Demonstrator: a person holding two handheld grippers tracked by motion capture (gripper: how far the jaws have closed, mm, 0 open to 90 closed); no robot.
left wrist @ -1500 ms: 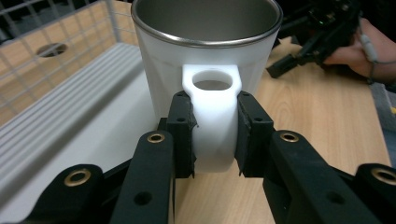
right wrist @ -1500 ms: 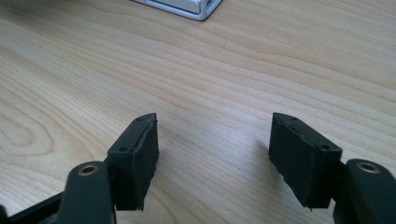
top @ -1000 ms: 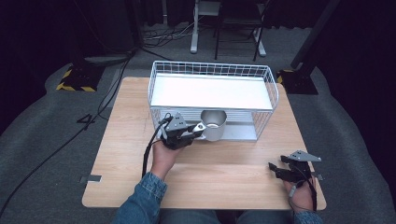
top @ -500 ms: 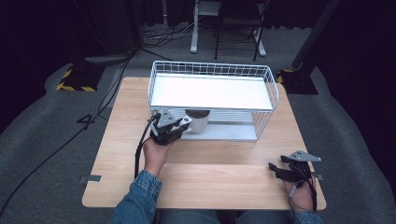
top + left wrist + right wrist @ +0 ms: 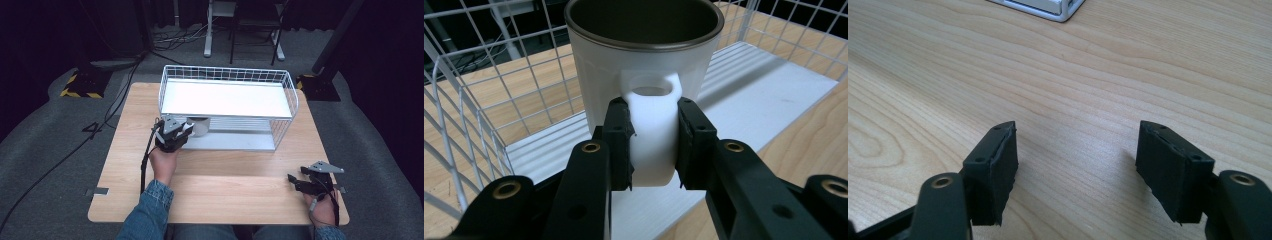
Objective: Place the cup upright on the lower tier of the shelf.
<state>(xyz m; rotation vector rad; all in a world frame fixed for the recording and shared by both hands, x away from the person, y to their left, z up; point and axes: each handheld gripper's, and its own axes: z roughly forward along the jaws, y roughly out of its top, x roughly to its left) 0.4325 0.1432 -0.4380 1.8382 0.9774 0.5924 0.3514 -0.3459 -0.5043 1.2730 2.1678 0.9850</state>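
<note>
- The white mug [image 5: 641, 70], with a dark metal-looking inside, stands upright at the left end of the lower level of the white wire rack [image 5: 280, 102], under the rack's upper shelf [image 5: 227, 97]. In the high view the mug [image 5: 200, 126] is half hidden by that shelf.
- Its handle [image 5: 651, 135] faces outward, toward the person, and the left claw [image 5: 653, 142] is clamped on it, one black jaw pressed against each side. In the high view that claw [image 5: 172, 134] sits at the rack's open front, the hand just behind it.
- Whether the mug's base rests on the rack's white lower tray [image 5: 744, 85] or hangs a little above it cannot be told; the base is hidden behind the jaws.
- Judging by this, the placing looks nearly finished: the mug is already inside the rack and upright. What appears left is to settle it on the tray if it is not down, let go of the handle and draw the claw straight back out without catching the wires.
- The right claw [image 5: 1075, 170] is spread wide and holds nothing, low over the bare wooden table [image 5: 1048, 65]. In the high view it [image 5: 300, 182] waits near the table's front right corner, well apart from the rack.
</note>
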